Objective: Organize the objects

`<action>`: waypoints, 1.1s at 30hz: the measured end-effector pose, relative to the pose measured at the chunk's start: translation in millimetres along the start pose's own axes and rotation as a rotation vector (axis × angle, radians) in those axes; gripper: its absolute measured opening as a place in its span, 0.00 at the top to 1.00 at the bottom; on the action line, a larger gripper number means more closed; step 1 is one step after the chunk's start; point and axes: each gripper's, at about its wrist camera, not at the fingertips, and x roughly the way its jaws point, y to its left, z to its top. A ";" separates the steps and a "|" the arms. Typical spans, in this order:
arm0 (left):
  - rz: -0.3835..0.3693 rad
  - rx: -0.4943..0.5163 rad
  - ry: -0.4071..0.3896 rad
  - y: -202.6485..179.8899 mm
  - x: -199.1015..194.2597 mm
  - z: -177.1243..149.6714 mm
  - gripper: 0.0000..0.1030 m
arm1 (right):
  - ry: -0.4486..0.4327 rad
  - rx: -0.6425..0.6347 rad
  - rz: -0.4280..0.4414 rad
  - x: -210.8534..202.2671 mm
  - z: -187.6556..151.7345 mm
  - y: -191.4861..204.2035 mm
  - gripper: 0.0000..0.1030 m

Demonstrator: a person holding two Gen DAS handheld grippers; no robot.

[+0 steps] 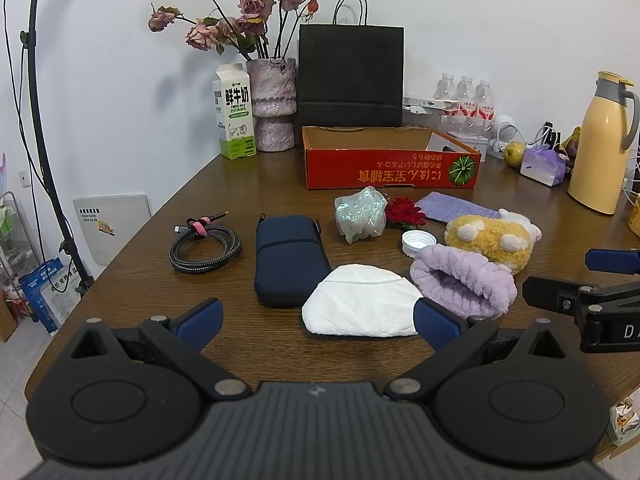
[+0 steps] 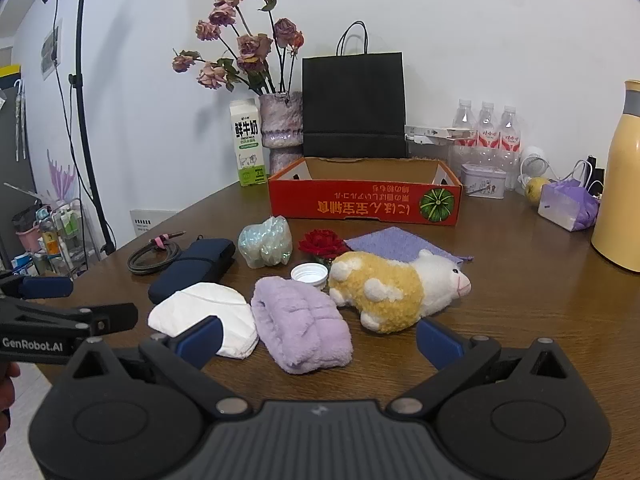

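Grippers hover over the near table edge, the left gripper [image 1: 318,316] and right gripper [image 2: 318,338] both spread wide, holding nothing. Beyond lie a white pouch [image 1: 360,300], purple towel [image 2: 302,330] and plush sheep [image 2: 394,286]; farther back, the red box [image 2: 364,200], its visible interior bare.

2 low wrist views, same table [image 1: 240,168]

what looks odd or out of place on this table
The red cardboard box sits with its print upside down toward the cameras. A white bottle cap lies loose with its open side up, no matching bottle beside it. The flowers in the vase look wilted. Nothing appears spilled or broken.
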 end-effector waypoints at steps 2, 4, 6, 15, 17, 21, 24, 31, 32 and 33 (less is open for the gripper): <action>0.000 -0.001 0.004 0.3 2.1 0.2 0.00 | 0.004 0.001 0.002 1.8 -0.3 -0.2 0.00; -0.001 -0.002 0.008 0.2 4.5 0.3 0.00 | 0.008 0.001 0.003 3.4 0.1 -1.3 0.00; -0.001 -0.004 0.014 -0.1 8.1 0.8 0.00 | 0.014 0.002 0.006 6.5 0.2 -2.8 0.00; -0.006 -0.014 0.031 1.6 21.0 1.9 0.00 | 0.044 -0.009 0.015 22.2 0.5 -5.1 0.00; -0.007 -0.017 0.037 2.0 24.4 2.0 0.00 | 0.055 -0.013 0.018 27.2 0.6 -5.3 0.00; -0.010 -0.020 0.051 3.0 32.5 2.3 0.00 | 0.077 -0.030 0.021 38.0 -0.3 -4.4 0.00; -0.011 -0.023 0.055 4.2 36.9 3.1 0.00 | 0.093 -0.035 0.024 47.8 0.1 -4.5 0.00; -0.002 -0.036 0.076 8.1 48.4 4.3 0.00 | 0.134 -0.068 0.043 71.2 1.4 -0.8 0.01; -0.002 -0.037 0.079 8.5 49.8 4.6 0.00 | 0.139 -0.076 0.044 75.0 1.9 -0.1 0.02; 0.000 -0.038 0.081 9.3 51.3 4.6 0.00 | 0.144 -0.081 0.047 77.8 2.1 0.1 0.03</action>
